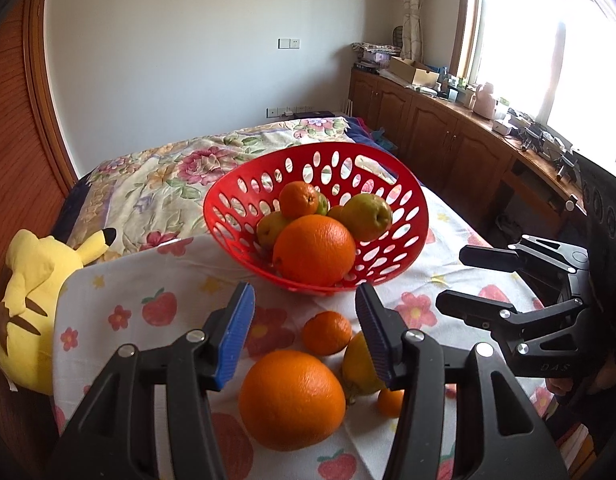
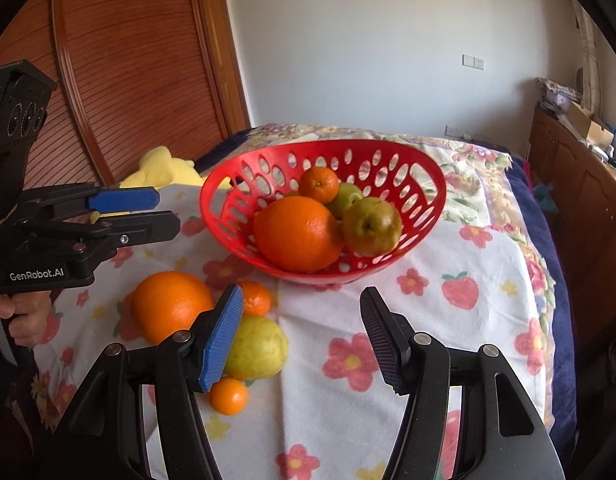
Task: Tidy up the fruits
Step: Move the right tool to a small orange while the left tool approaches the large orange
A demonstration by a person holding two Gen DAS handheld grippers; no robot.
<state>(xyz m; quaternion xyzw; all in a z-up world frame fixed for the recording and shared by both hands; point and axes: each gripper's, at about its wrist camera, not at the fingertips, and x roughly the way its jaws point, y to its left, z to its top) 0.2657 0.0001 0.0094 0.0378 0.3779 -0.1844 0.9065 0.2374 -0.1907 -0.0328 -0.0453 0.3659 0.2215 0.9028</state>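
Four loose fruits (image 2: 171, 304) are being left on the bed's printed cloth (image 2: 468, 320), just before the red basket (image 1: 227, 208), while both tools, left (image 1: 303, 340) and right (image 2: 303, 340), are being held spread and empty.

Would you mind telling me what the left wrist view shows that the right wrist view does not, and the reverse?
Only the left wrist view shows the bright window, the cluttered counter beneath it, and the yellow plush toy's striped back. Only the right wrist view shows the slatted wooden door in full and the hand gripping the left gripper. Both show the red basket holding fruit, the loose big orange, the pear, two small oranges on the strawberry cloth, and both grippers empty.
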